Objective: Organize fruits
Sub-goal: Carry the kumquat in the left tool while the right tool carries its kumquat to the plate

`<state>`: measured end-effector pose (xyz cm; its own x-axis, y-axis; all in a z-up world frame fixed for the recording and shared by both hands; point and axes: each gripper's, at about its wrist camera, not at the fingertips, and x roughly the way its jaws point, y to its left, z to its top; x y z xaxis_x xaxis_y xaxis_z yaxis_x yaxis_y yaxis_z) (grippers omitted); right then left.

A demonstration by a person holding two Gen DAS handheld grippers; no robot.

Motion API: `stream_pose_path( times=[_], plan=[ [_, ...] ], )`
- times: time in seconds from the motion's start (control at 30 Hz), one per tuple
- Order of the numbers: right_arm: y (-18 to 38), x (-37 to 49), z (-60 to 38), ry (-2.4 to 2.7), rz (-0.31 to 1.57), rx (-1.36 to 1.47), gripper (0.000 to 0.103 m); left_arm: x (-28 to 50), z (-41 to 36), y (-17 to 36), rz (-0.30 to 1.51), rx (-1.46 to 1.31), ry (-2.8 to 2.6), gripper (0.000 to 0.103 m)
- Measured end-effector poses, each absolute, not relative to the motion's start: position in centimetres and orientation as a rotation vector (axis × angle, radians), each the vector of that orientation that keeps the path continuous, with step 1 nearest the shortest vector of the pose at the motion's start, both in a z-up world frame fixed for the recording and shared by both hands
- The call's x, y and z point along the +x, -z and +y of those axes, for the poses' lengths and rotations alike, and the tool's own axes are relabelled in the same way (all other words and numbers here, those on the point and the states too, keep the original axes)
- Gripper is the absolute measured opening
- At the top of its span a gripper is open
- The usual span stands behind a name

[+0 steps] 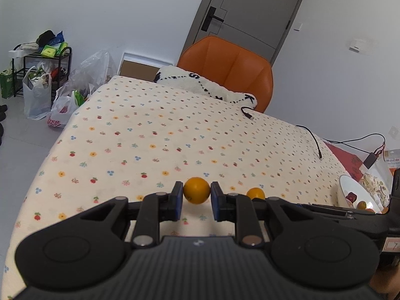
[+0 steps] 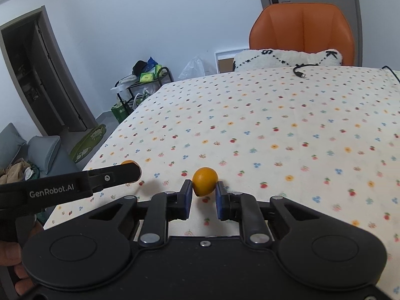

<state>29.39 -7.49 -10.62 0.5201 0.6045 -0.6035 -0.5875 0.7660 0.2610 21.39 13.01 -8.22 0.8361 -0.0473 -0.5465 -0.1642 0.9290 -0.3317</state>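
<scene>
My left gripper (image 1: 196, 195) is shut on a round orange fruit (image 1: 196, 190), its blue pads pressing both sides just above the flowered tablecloth (image 1: 150, 137). Just to its right sits a smaller orange fruit (image 1: 255, 193). In the right wrist view that fruit (image 2: 205, 181) is squeezed between the blue pads of my right gripper (image 2: 204, 195), which is shut on it. The left gripper's black finger reaches in from the left there, with its fruit (image 2: 128, 162) peeking out behind it. At the far right stands a white bowl (image 1: 350, 187) holding red and orange fruits.
An orange chair (image 1: 232, 70) with a white pillow (image 1: 205, 85) stands behind the table's far edge. Black cables (image 1: 312, 137) lie at the back right. Packets and a red cloth crowd beside the bowl. Bags and a black rack (image 1: 42, 75) stand on the floor to the left.
</scene>
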Motion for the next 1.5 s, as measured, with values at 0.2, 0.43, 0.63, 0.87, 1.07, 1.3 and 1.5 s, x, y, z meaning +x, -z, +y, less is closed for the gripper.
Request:
stream_pose_path(
  times=[0.2,0.43,0.63,0.87,1.07,1.3,1.5],
  plan=[
    [9.9,28.8,-9.2,-0.699,0.714,0.038,0.018,21.3,11.7,7.4,0.568,-0.366,-0.038,0.022],
    [9.0,28.1,-11.5,-0.668,0.691,0.051,0.018,21.5,9.7,6.8,0.562,-0.351,-0.001,0.022],
    [8.2,27.6,-13.9,-0.637,0.667,0.070,0.018,21.8,7.5,6.2,0.556,-0.329,0.032,0.021],
    [7.4,27.1,-16.6,-0.607,0.640,0.090,0.018,22.0,4.8,5.4,0.548,-0.302,0.070,0.022],
    [6.8,26.7,-18.7,-0.582,0.619,0.107,0.018,22.1,2.8,4.9,0.543,-0.284,0.099,0.022],
    [6.3,26.3,-21.3,-0.547,0.597,0.127,0.018,22.4,0.3,4.4,0.536,-0.265,0.137,0.022],
    [6.0,26.0,-23.6,-0.510,0.583,0.139,0.018,22.8,-1.8,4.2,0.533,-0.255,0.172,0.021]
  ],
)
